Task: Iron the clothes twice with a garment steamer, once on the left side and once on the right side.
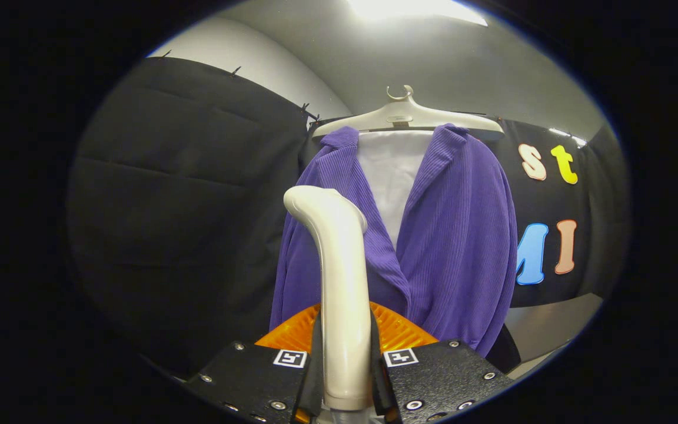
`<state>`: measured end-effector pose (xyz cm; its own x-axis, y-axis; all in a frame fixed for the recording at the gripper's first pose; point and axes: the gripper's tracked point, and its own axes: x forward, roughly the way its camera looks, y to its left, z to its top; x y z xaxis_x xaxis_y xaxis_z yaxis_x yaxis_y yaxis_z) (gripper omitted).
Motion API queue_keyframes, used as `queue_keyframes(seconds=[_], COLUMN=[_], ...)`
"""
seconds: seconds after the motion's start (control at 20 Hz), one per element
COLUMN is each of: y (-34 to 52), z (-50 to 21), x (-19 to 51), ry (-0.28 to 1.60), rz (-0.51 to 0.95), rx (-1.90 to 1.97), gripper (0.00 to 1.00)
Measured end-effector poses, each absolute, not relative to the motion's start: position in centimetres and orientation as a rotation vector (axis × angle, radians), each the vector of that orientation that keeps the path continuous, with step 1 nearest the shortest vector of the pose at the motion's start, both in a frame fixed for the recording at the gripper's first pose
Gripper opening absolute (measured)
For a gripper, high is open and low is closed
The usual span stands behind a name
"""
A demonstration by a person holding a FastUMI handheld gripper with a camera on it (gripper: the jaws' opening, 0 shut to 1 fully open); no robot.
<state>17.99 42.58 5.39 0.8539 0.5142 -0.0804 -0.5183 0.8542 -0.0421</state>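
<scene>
My gripper (345, 353) is shut on the handle of a cream-white garment steamer (339, 265), which stands upright between the two fingers, its curved head pointing toward the garment. Beyond it hangs a purple ribbed cardigan (457, 235) over a white shirt (392, 171) on a pale hanger (406, 115). The steamer head sits in front of the cardigan's left front panel, at chest height. Whether the head touches the cloth I cannot tell.
The booth's black cloth wall (186, 194) runs behind and to the left of the garment. A grey wall and a bright ceiling light (415, 9) lie above. A pale floor strip (551, 324) shows beyond the cardigan's right hem.
</scene>
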Motion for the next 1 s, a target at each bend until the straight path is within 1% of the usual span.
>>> queue_keyframes(seconds=[1.0], y=[40.4], z=[-5.8], x=[13.0], ry=[0.270], rz=[0.586], rx=[-0.113], gripper=[0.33])
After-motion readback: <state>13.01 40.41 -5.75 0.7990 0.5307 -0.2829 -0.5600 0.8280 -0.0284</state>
